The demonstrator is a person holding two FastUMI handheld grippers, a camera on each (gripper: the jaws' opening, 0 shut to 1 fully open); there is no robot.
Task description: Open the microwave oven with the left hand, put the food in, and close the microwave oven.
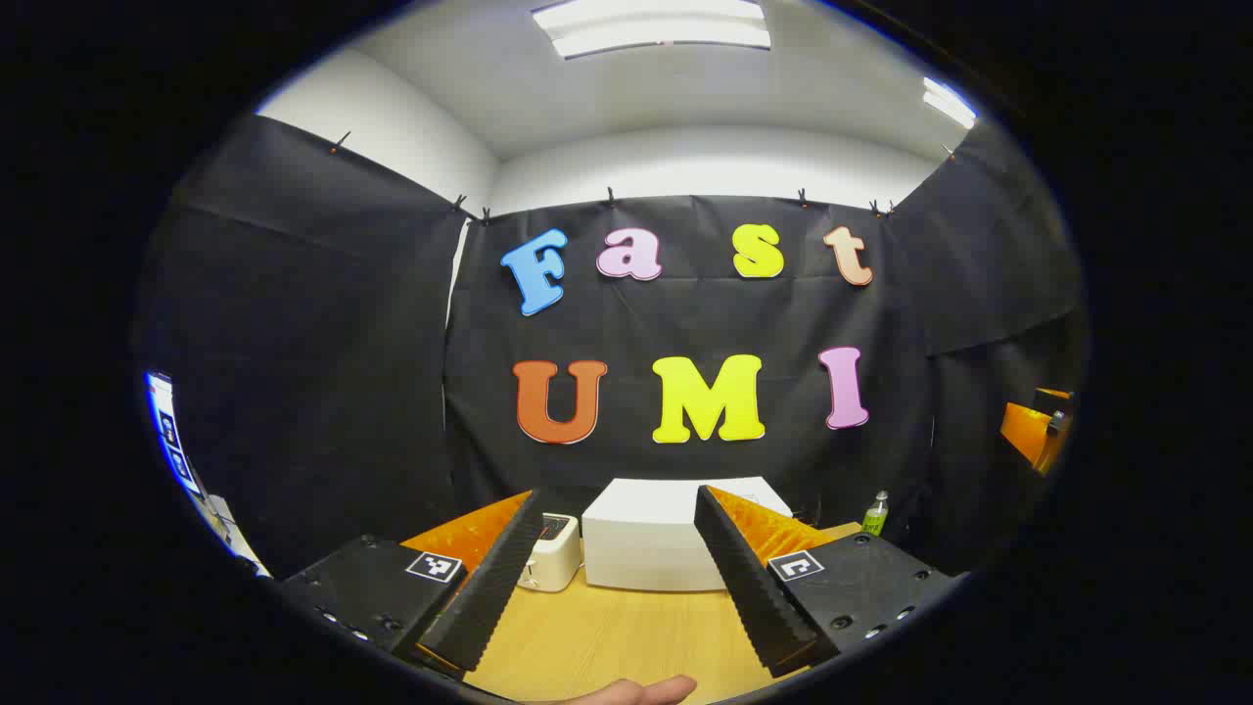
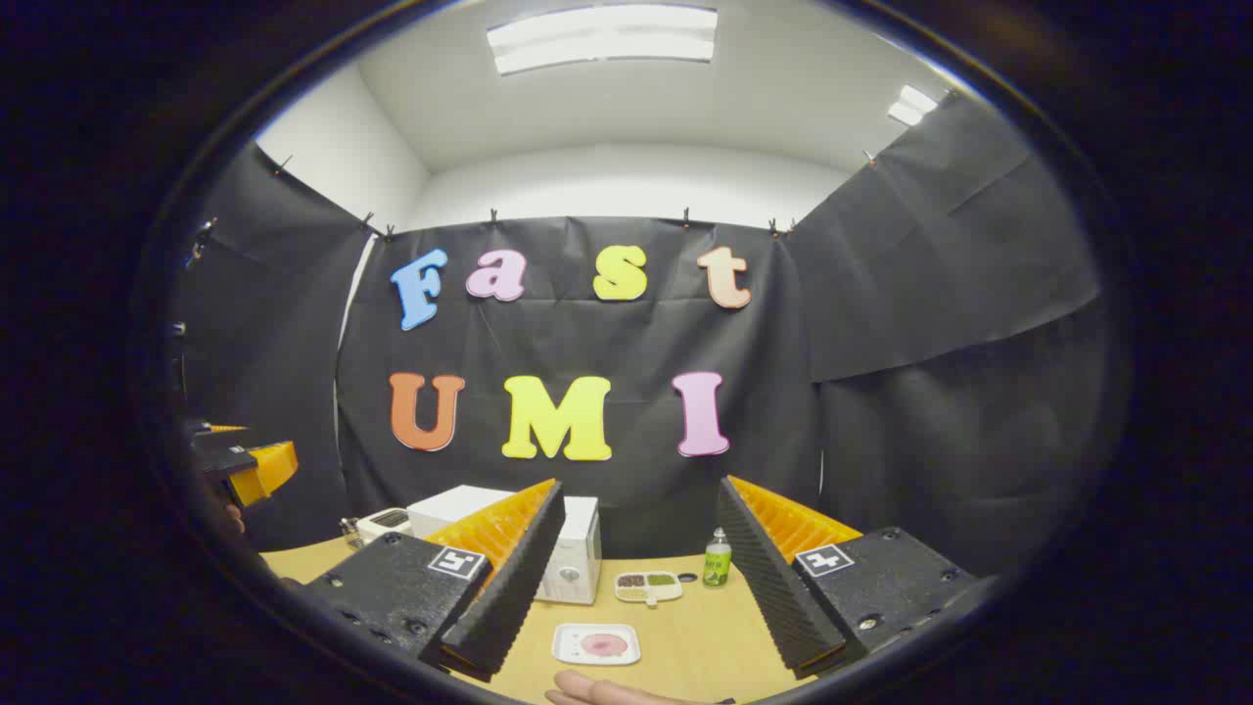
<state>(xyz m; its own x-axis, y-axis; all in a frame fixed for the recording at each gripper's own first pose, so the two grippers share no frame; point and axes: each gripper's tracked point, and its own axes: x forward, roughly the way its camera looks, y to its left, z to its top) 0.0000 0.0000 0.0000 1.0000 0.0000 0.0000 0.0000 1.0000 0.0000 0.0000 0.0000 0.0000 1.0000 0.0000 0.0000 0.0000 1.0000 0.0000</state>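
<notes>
Left gripper [image 1: 626, 578] jaws spread wide above the wooden table [image 1: 607, 636], right gripper [image 2: 636, 587] likewise agape, white microwave [image 1: 651, 543] closed at the back, pink food on a plate [image 2: 596, 643] in front, green bottle [image 2: 718, 559] nearby.

Left gripper [image 1: 617, 578], right gripper [image 2: 631, 587] spread wide (nothing held).

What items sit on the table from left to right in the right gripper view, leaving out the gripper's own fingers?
Toaster → white microwave oven → plate with pink food → compartment tray → green bottle.
</notes>
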